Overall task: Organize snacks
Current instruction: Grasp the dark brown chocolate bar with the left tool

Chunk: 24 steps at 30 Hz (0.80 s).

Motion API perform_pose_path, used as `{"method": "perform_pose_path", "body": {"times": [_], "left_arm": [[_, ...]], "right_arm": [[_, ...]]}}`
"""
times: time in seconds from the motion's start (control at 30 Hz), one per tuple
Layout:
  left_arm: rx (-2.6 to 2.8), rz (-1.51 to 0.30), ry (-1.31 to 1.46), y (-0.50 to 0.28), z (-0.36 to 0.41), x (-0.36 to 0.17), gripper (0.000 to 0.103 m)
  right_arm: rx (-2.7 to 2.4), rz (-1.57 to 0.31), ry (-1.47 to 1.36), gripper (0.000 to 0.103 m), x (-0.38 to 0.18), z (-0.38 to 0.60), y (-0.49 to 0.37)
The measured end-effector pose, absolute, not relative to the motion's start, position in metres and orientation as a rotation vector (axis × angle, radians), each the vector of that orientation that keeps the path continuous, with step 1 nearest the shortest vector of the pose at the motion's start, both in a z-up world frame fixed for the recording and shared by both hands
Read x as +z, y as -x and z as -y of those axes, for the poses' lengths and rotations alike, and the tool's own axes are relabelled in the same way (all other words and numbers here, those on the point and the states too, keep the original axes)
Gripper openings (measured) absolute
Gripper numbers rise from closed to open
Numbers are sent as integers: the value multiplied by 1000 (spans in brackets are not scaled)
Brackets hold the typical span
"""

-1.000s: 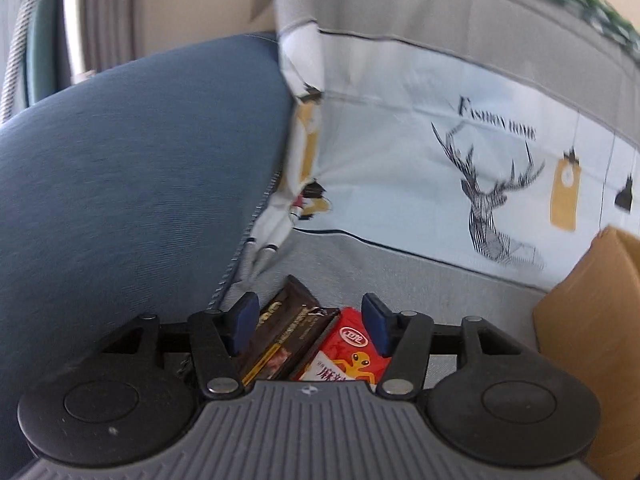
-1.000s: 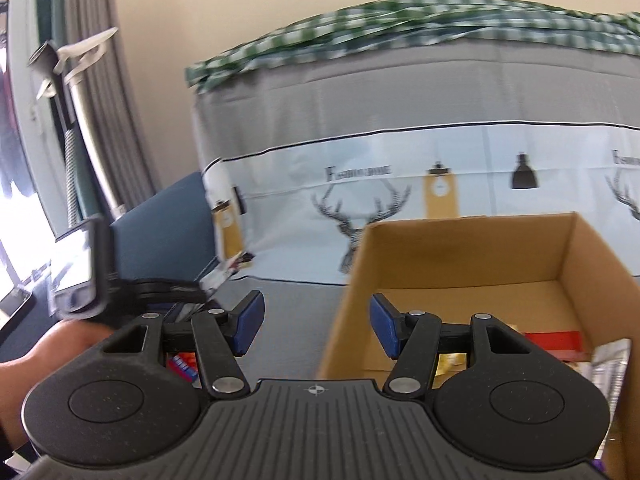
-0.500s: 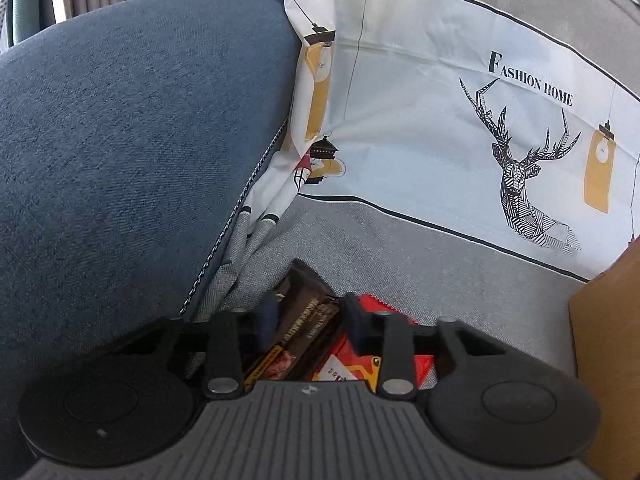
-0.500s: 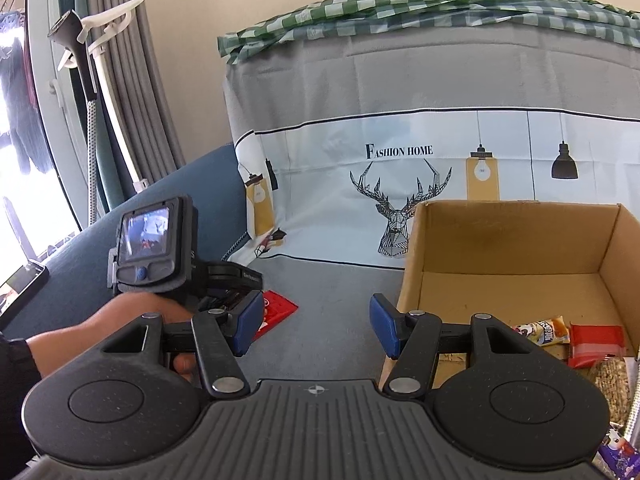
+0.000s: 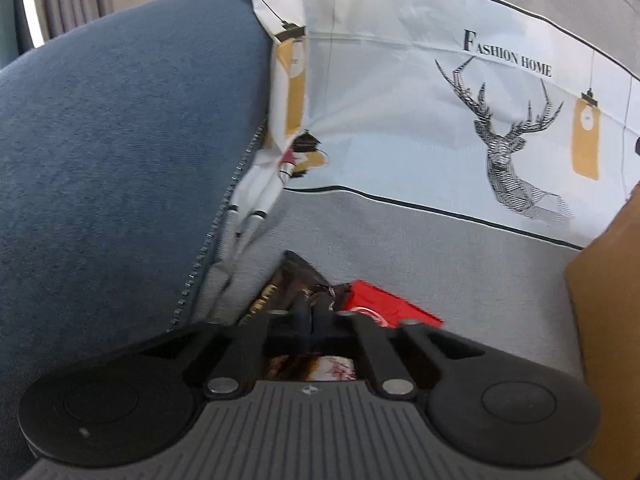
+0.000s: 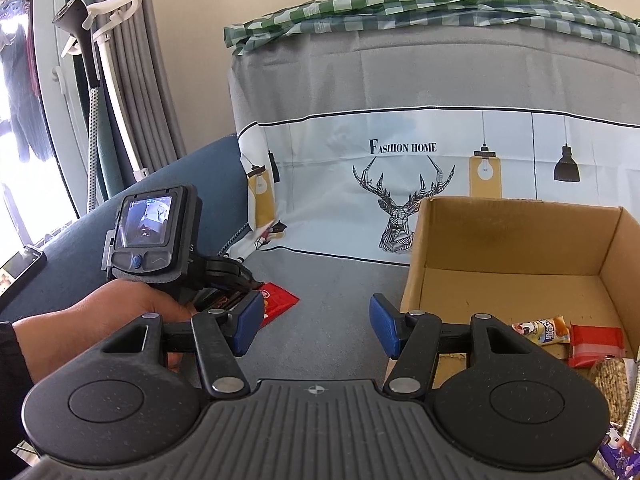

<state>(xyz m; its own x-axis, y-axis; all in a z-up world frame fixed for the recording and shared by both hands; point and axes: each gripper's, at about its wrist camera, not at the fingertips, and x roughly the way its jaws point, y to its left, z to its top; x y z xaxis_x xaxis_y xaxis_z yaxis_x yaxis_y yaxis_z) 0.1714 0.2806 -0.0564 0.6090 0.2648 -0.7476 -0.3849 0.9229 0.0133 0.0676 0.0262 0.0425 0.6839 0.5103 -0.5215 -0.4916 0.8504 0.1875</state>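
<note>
Brown wrapper (image 5: 298,288) pinched between left tongs (image 5: 311,316); red packet (image 5: 384,308) beside.

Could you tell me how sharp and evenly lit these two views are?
Left wrist view: motion-blurred near the left gripper and red packet, otherwise evenly lit. Right wrist view: sharp, but the window at left is blown out; fisheye bends the curtains.

Two snack packets (image 5: 296,292) on sofa, one box (image 6: 520,248).
</note>
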Motion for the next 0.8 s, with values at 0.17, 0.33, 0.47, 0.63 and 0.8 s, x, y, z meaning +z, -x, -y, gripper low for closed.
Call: {"method": "perform_pose_path", "body": {"times": [0.17, 0.33, 0.47, 0.63, 0.8], "left_arm": [[321, -858, 184, -173, -277, -58, 0], [390, -783, 174, -169, -281, -50, 10], [433, -779, 188, -170, -287, -54, 52], [472, -849, 12, -183, -272, -70, 62], [475, -847, 108, -183, -285, -71, 60]], "right_arm": [[562, -601, -33, 61, 41, -28, -68], [565, -605, -31, 61, 39, -29, -68], [564, -607, -38, 61, 37, -28, -68], [565, -610, -37, 61, 37, -28, -69], [565, -613, -36, 61, 36, -29, -69]]}}
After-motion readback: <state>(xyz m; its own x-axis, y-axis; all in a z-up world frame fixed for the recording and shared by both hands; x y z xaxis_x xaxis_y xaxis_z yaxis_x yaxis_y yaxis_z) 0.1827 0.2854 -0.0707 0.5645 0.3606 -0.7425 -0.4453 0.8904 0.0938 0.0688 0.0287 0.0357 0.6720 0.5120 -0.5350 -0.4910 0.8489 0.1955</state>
